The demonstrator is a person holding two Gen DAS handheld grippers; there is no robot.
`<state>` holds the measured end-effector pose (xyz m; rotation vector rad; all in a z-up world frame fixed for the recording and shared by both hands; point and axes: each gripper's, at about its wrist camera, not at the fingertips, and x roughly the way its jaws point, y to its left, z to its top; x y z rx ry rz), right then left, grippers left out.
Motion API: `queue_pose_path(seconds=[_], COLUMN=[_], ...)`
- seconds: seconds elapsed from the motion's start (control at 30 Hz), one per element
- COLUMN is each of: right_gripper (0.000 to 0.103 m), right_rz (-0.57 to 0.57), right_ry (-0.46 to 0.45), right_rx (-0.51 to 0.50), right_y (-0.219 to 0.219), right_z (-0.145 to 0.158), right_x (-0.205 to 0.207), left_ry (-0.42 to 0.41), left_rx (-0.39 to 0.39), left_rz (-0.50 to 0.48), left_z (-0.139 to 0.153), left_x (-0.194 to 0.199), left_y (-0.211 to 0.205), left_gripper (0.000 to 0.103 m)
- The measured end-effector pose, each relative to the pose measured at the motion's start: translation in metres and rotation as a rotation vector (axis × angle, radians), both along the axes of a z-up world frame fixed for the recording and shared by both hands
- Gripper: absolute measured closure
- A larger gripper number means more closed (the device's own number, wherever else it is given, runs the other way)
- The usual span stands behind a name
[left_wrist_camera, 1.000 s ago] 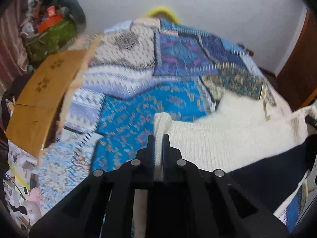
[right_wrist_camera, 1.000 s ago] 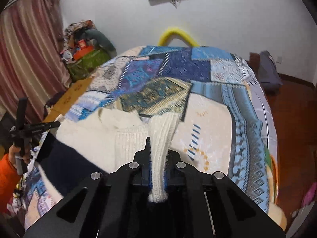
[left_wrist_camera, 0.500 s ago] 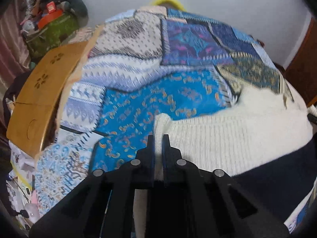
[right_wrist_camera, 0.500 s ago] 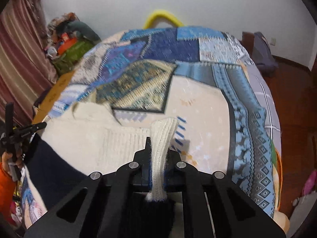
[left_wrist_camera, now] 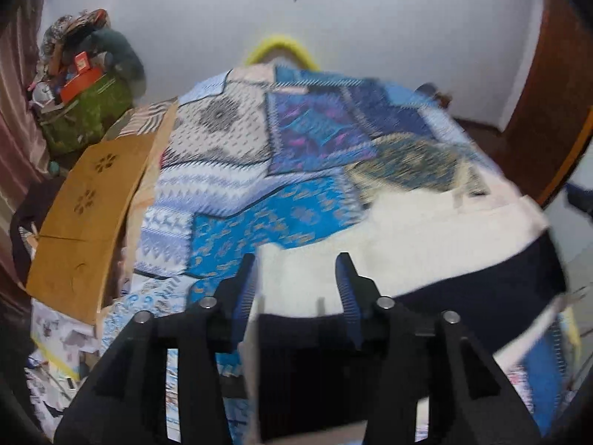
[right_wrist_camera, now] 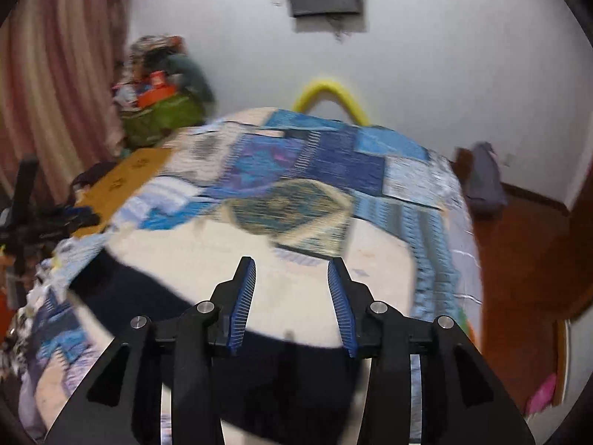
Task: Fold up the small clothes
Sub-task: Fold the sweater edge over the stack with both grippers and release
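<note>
Left wrist view: patchwork-covered bed (left_wrist_camera: 237,185) filling most of the frame. On its near part, a cream-and-navy sweater (left_wrist_camera: 426,230) spread flat — cream half farther up the bed, navy half nearest. Above the sweater's near left edge, left hand-held gripper (left_wrist_camera: 295,265), jaws just opened, parted, nothing pinched. Right wrist view, blurred: right hand-held gripper (right_wrist_camera: 291,267) likewise just opened over the sweater — cloth beneath, not clamped.

The left gripper (left_wrist_camera: 296,270) jaws, just opening (nothing clamped), hang over the cream-and-navy sweater (left_wrist_camera: 426,237) on the patchwork bedspread (left_wrist_camera: 259,170).
</note>
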<state>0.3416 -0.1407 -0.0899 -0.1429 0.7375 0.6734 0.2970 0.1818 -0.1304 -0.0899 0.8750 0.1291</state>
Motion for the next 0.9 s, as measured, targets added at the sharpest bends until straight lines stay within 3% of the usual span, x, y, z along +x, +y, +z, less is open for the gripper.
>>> queue_pose_path(seconds=[0.1, 0.2, 0.33, 0.43, 0.5, 0.57, 0.9], right_gripper=[0.052, 0.052, 0.052, 0.052, 0.052, 0.052, 0.053], right_rz=[0.073, 0.141, 0.193, 0.193, 0.181, 0.17, -0.059], right_ry=[0.016, 0.042, 0.107, 0.158, 0.18, 0.17, 0.173], right_rx=[0.032, 0.03, -0.024, -0.086, -0.114, -0.117, -0.1], right_y=[0.025, 0.055, 0.086, 0.091, 0.084, 0.066, -0.053], right_z=[-0.001, -0.017, -0.054, -0.084, -0.095, -0.1, -0.094], right_x=[-0.019, -0.033, -0.04, -0.041, -0.041, -0.042, -0.047], left_ry=[-0.03, -0.019, 0.054, 0.13, 0.148, 0.122, 0.161], left_rx=[-0.029, -0.027, -0.057, -0.021, 0.018, 0.009, 0.049], left_rz=[-0.04, -0.085, -0.111, -0.108, -0.102, -0.09, 0.047], left_z=[0.008, 0.001, -0.031, -0.061, -0.075, -0.075, -0.09], left_x=[-0.007, -0.007, -0.001, 0.001, -0.005, -0.016, -0.068], left_y=[-0.023, -0.045, -0.066, -0.072, -0.068, -0.058, 0.007], left_gripper=[0.049, 0.046, 0.046, 0.046, 0.041, 0.035, 0.034])
